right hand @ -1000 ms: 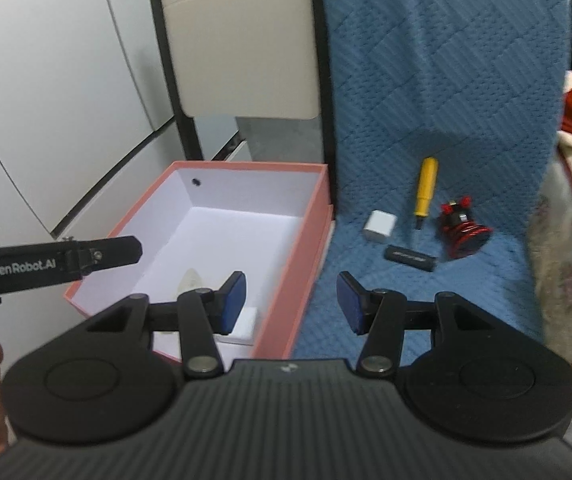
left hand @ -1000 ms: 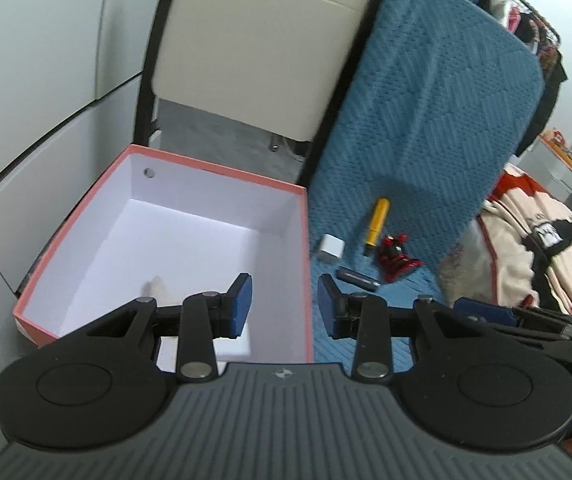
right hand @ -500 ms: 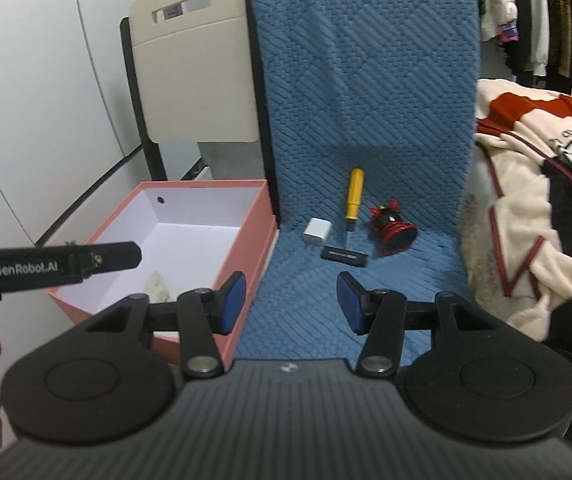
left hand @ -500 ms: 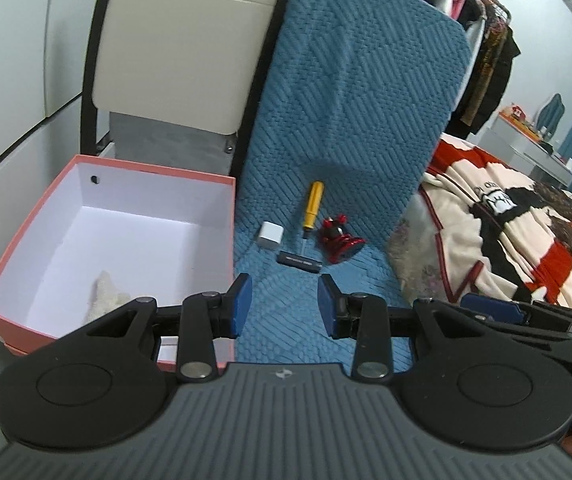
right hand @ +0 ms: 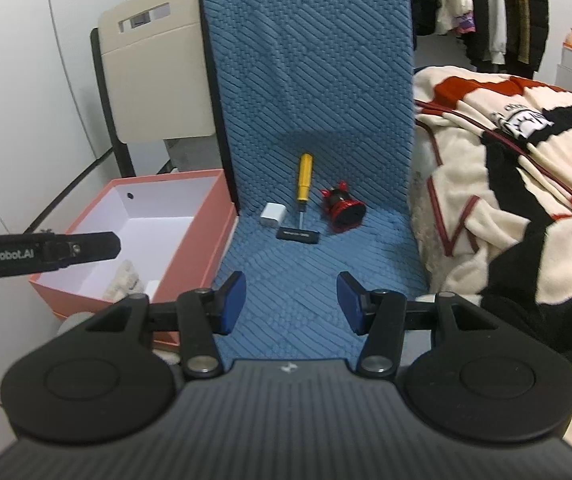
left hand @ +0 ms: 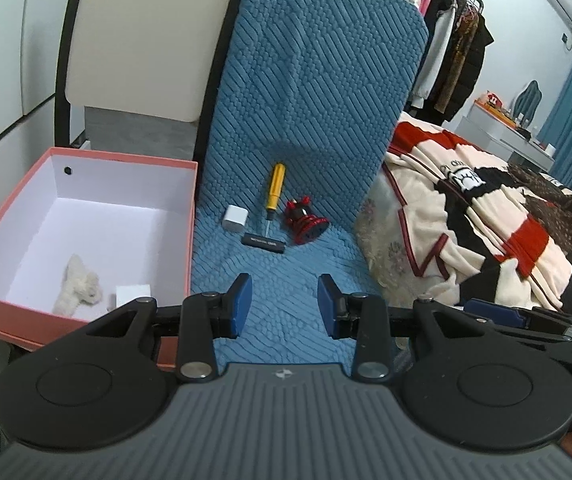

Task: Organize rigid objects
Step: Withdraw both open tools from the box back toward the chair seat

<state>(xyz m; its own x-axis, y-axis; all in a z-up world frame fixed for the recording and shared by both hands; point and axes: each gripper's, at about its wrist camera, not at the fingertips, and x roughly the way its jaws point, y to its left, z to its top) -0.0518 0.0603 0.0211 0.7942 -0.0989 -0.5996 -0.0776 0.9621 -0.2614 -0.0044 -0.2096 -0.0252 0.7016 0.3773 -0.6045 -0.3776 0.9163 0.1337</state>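
On the blue quilted chair seat (left hand: 286, 280) (right hand: 309, 264) lie a yellow-handled screwdriver (left hand: 274, 186) (right hand: 304, 178), a white charger cube (left hand: 235, 219) (right hand: 273, 214), a black stick (left hand: 264, 243) (right hand: 298, 235) and a red ribbed gadget (left hand: 305, 221) (right hand: 343, 207). A pink box (left hand: 86, 160) (right hand: 214, 216) with a white inside stands left of the seat; it holds a fluffy cream piece (left hand: 78, 284) (right hand: 122, 278) and a small white block (left hand: 133, 294). My left gripper (left hand: 283, 306) and right gripper (right hand: 291, 302) both hover open and empty above the seat's front, well short of the objects.
A striped cream, red and black blanket (left hand: 485, 216) (right hand: 517, 152) covers the bed on the right. A beige chair back (left hand: 138, 40) (right hand: 158, 80) stands behind the box. A clothes rack (left hand: 449, 40) is at the far right, white cabinet doors (right hand: 26, 80) to the left.
Both grippers have drawn back and swung right, from over the box toward the chair seat. The objects now appear smaller and more centred. Jaw openings are unchanged.
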